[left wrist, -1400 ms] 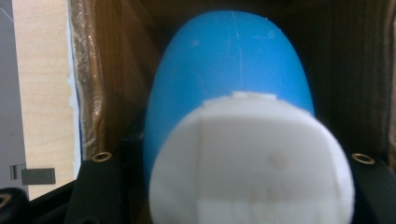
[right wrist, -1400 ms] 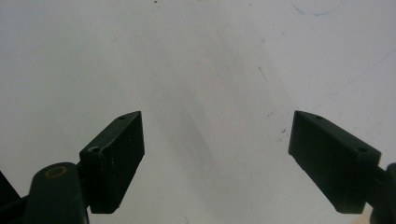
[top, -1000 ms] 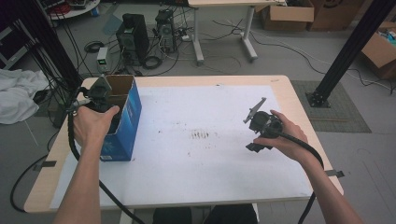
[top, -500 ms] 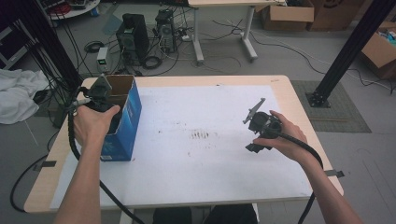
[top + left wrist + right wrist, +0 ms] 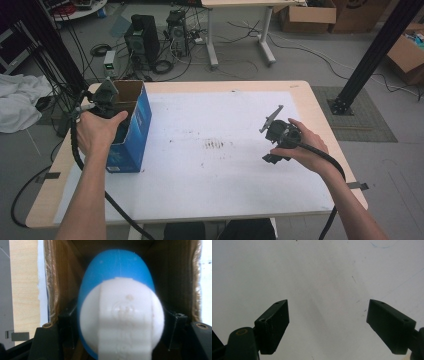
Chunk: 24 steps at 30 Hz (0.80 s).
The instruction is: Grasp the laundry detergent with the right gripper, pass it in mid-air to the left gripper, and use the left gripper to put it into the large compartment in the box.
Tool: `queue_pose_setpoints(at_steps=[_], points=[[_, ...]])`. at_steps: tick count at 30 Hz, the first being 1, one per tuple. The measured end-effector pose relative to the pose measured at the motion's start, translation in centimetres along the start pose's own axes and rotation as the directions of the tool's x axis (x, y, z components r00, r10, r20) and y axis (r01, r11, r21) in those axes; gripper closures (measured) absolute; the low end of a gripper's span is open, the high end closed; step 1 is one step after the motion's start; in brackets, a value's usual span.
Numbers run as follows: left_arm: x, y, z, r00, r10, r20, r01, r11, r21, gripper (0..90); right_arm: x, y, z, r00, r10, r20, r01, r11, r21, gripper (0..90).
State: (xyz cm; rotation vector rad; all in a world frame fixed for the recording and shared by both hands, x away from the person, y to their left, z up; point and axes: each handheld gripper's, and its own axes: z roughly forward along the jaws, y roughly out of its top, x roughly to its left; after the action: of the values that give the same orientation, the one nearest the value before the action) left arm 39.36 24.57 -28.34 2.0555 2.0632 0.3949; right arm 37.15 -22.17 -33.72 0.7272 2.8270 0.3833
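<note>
With my left tongs (image 5: 117,322) just opening around the blue-and-white plastic bottle (image 5: 117,307) inside the blue cardboard box (image 5: 134,125), I'd lift straight out; my right tongs (image 5: 328,325) stand apart, empty.

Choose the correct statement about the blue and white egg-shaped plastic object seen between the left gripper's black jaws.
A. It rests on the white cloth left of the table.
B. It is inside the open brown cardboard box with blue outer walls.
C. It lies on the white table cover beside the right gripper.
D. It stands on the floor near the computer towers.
B: in the left gripper view the blue and white egg-shaped plastic object sits between brown inner walls of the open cardboard box, over which the left gripper is held.
</note>
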Motion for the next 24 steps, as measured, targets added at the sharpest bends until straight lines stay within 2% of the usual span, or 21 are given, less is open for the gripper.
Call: queue_pose_setpoints(at_steps=[19, 24], points=[[-0.2, 0.6, -2.2, 0.9998, 0.009, -0.015, -0.010, 0.9985, -0.054, 28.1, 0.0, 0.1, 0.1, 1.0000, 0.000, -0.001, 0.000, 1.000, 0.007, 18.3], [-0.3, 0.8, -2.9, 0.9997, 0.009, -0.022, -0.010, 0.9981, -0.060, 24.2, 0.1, 0.1, 0.1, 1.0000, 0.003, -0.003, -0.003, 1.000, 0.013, 18.3]])
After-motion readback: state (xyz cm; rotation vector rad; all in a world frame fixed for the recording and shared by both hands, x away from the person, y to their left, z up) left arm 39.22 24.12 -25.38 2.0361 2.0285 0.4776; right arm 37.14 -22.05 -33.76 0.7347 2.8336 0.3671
